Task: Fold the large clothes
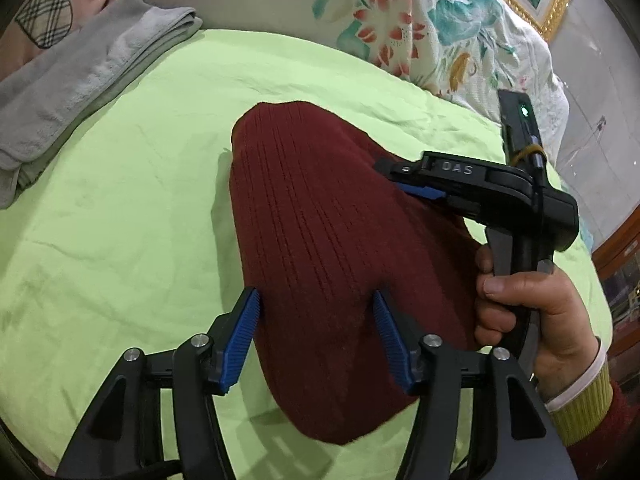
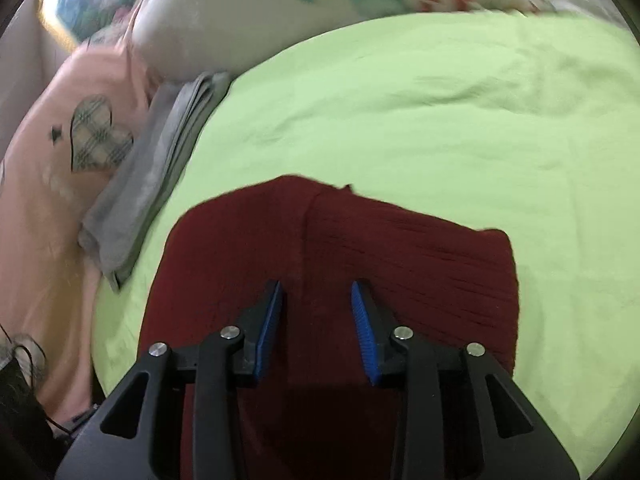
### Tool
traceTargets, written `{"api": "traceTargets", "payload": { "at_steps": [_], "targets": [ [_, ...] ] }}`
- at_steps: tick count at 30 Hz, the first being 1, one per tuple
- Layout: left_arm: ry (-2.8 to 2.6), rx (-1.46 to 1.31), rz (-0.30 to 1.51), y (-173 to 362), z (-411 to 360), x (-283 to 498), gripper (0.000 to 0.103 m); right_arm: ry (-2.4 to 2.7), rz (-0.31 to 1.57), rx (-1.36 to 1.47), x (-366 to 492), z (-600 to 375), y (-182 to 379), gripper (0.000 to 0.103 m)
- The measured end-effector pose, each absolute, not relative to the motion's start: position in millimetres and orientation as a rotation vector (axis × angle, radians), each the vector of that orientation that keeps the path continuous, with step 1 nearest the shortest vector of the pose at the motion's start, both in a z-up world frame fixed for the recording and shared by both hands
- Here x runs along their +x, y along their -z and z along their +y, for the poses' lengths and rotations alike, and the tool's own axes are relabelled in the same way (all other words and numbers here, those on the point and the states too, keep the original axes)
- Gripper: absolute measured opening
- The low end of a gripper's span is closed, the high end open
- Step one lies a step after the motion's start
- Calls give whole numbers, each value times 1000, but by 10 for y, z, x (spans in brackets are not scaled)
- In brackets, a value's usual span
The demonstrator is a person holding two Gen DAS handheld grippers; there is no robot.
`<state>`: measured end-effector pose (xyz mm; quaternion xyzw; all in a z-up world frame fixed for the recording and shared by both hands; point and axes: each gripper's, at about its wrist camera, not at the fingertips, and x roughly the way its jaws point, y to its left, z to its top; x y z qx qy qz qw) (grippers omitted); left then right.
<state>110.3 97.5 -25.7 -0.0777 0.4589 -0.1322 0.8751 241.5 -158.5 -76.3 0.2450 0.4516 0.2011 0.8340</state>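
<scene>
A dark red ribbed knit sweater (image 1: 320, 220) lies folded into a compact block on the light green bedsheet (image 1: 120, 220). My left gripper (image 1: 316, 300) is open, its blue pads wide apart over the sweater's near end. My right gripper (image 1: 400, 178) reaches over the sweater's right edge in the left wrist view, held by a hand (image 1: 532, 312). In the right wrist view the right gripper (image 2: 316, 290) is open above the sweater (image 2: 420, 272), nothing between its pads.
A folded grey towel (image 1: 80, 80) lies at the sheet's far left and also shows in the right wrist view (image 2: 160, 168). A floral quilt (image 1: 420, 24) is heaped at the back. A pink pillow with a plaid heart (image 2: 60, 152) lies left.
</scene>
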Motion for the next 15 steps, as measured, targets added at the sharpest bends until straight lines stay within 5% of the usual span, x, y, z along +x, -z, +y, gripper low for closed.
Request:
{"api": "traceTargets", "payload": {
  "at_steps": [3, 15],
  "targets": [
    [282, -177, 966, 307, 995, 1141, 66, -356, 947, 521, 2359, -1667, 808, 12],
    [203, -181, 910, 69, 1252, 813, 68, -439, 844, 528, 1578, -1802, 283, 38]
  ]
}}
